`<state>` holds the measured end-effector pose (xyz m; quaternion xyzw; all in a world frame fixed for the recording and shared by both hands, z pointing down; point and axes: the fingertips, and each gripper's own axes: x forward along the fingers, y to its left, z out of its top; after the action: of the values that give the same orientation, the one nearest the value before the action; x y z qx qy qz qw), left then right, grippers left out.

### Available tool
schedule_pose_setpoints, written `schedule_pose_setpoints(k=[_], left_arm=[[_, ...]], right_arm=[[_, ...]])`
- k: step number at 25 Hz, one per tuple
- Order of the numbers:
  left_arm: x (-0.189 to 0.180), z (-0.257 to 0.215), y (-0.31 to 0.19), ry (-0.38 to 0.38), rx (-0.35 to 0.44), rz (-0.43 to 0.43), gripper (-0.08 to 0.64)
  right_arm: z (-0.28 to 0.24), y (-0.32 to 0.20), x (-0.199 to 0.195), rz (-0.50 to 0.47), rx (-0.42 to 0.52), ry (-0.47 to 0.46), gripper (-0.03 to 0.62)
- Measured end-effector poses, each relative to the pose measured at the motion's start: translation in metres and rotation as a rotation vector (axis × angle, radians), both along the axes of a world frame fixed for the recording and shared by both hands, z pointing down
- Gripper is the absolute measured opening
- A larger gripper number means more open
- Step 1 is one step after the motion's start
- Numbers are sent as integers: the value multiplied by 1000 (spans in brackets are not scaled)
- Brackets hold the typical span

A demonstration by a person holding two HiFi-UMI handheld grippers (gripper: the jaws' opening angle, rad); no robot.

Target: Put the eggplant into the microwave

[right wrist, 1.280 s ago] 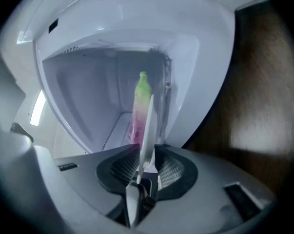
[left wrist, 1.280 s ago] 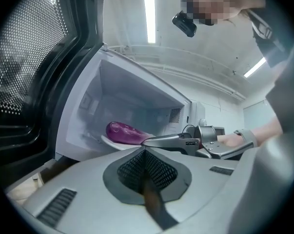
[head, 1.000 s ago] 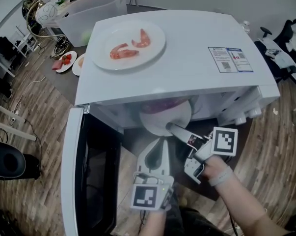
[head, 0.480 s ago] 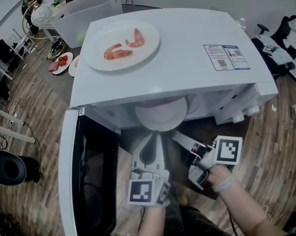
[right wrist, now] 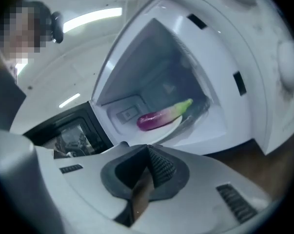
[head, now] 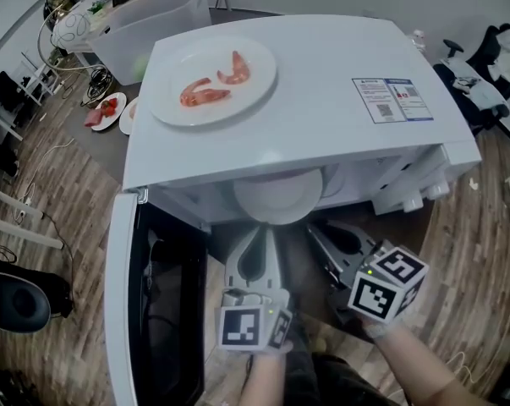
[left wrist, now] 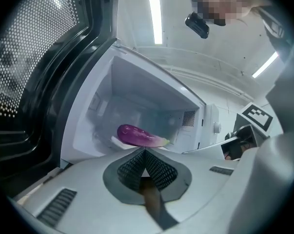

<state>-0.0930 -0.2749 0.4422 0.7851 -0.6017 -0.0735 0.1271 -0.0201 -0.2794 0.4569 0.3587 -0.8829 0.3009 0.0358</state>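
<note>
Inside the open white microwave (head: pixel 322 100), a purple eggplant (left wrist: pixel 138 135) (right wrist: pixel 162 115) with a green stem lies on a white plate (right wrist: pixel 159 132). In the head view only the plate's front rim (head: pixel 276 197) shows under the microwave's top, and the eggplant is hidden. My left gripper (head: pixel 260 232) (left wrist: pixel 144 151) is shut and empty, pointing level at the cavity just before the plate. To its right, my right gripper (head: pixel 316 230) (right wrist: pixel 147 148) is rolled over, its jaws closing to shut with nothing between them, a little back from the plate.
The microwave door (head: pixel 153 311) hangs open at the left, beside my left gripper. A plate of shrimp (head: pixel 212 79) sits on the microwave's top. A clear plastic bin (head: pixel 145 24) and small food plates (head: pixel 111 108) are behind, at the left.
My right gripper drew back from the plate's rim, rolled so its marker cube faces up, and its jaws went from wide open to shut. The left gripper stayed put.
</note>
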Motion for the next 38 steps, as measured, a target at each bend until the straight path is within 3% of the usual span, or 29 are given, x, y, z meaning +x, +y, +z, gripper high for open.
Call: schedule_pose_setpoints(k=[4, 10, 38], left_arm=[[-2, 0, -1, -6, -1, -3, 0], [-4, 0, -4, -14, -6, -2, 0], [-6, 3, -24, -49, -38, 62, 0]], right_arm=[[-4, -1, -2, 4, 140, 148, 6], [-5, -5, -9, 3, 244, 266, 6], [4, -31, -33, 13, 209, 261, 5]])
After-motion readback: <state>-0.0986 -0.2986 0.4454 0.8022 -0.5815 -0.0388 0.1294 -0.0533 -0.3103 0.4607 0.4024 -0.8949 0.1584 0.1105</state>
